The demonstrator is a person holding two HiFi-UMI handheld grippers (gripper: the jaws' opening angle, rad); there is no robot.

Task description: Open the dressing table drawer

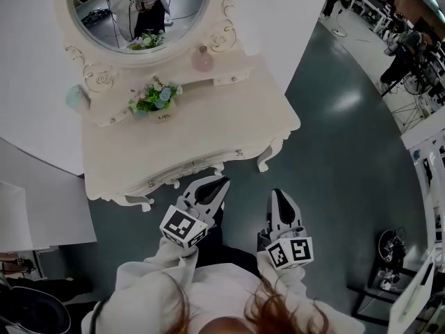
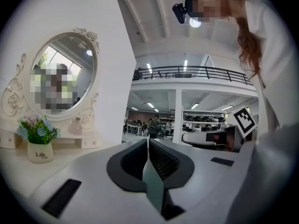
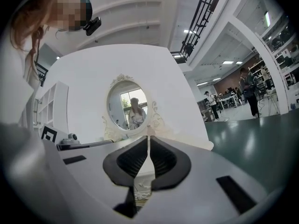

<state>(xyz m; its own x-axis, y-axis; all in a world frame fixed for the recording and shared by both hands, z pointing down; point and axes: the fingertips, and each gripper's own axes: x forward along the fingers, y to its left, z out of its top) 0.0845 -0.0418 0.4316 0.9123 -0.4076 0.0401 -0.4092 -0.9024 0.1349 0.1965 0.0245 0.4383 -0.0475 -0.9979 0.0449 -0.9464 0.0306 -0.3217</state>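
I've got the left gripper (image 1: 206, 193) and the right gripper (image 1: 281, 211) just short of the dressing table (image 1: 208, 127). Both pairs of jaws are pressed together and hold nothing. The drawer (image 1: 195, 165) sits shut under the counter's front edge. I'd part the right jaws, line up level with the nearer knob (image 1: 240, 153), clamp squarely, then pull straight back.

Left gripper (image 1: 220, 182), right gripper (image 1: 278, 194): fingers (image 2: 163, 161) apparently together.
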